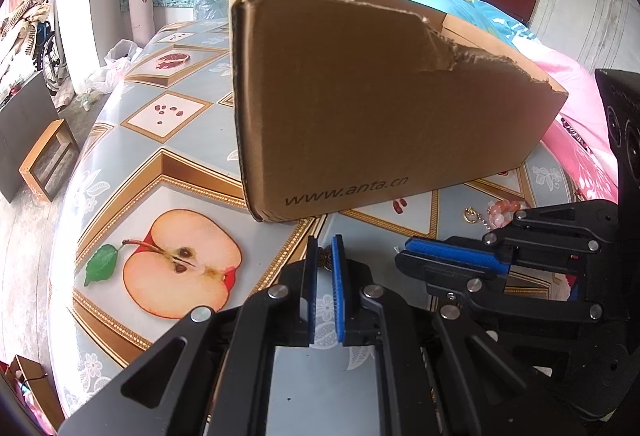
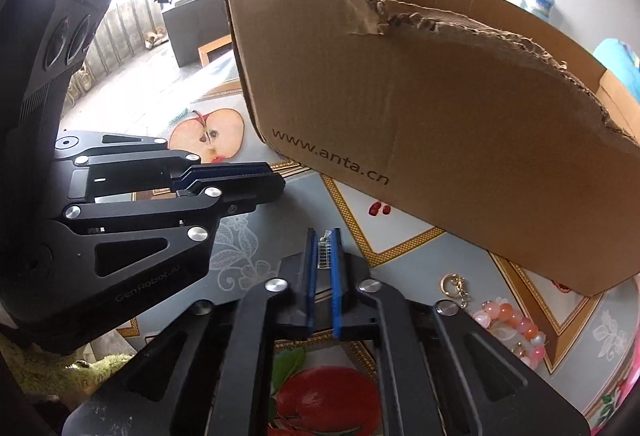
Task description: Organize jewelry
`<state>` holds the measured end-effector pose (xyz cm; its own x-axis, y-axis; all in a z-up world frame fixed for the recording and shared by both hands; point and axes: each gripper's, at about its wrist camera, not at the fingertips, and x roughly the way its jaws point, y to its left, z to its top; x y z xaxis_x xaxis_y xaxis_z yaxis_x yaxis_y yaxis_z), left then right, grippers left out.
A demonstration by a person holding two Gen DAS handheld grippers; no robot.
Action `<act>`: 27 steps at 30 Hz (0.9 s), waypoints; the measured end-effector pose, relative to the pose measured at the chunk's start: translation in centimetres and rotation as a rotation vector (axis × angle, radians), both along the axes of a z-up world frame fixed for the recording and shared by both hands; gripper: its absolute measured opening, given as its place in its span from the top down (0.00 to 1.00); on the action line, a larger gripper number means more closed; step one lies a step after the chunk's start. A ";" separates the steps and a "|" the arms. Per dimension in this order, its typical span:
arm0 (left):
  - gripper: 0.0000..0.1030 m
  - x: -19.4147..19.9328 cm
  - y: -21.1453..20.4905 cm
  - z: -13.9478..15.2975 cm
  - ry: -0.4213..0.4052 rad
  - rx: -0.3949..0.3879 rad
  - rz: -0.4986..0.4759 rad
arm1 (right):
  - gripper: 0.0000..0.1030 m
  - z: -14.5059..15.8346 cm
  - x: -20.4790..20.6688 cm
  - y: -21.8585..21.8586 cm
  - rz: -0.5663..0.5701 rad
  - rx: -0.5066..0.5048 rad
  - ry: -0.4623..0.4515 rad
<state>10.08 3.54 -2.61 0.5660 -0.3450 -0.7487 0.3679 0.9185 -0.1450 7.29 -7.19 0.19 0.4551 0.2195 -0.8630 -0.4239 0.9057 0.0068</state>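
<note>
Since both tongs are nearly shut, we've got small stuff pinched: the left gripper [image 1: 325, 248] nips a tiny brownish-gold piece low centre in its own view, and the right gripper [image 2: 325, 248] holds a little clear comb-like clip [image 2: 323, 254]. Both look light and fiddly, easy to drop. The bead bracelet [image 2: 510, 324] lies lower right by the box [image 2: 440, 108]; we'd grab it across the beads, which probably roll.
</note>
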 end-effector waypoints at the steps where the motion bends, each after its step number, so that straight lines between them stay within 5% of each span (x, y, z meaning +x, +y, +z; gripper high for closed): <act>1: 0.94 0.0 0.0 0.0 0.000 0.000 0.000 | 0.97 0.0 -0.1 0.1 -0.002 -0.004 -0.002; 27: 0.94 -0.2 0.6 0.0 -0.019 -0.039 -0.010 | 1.00 2.1 0.6 -2.8 -0.062 0.097 0.006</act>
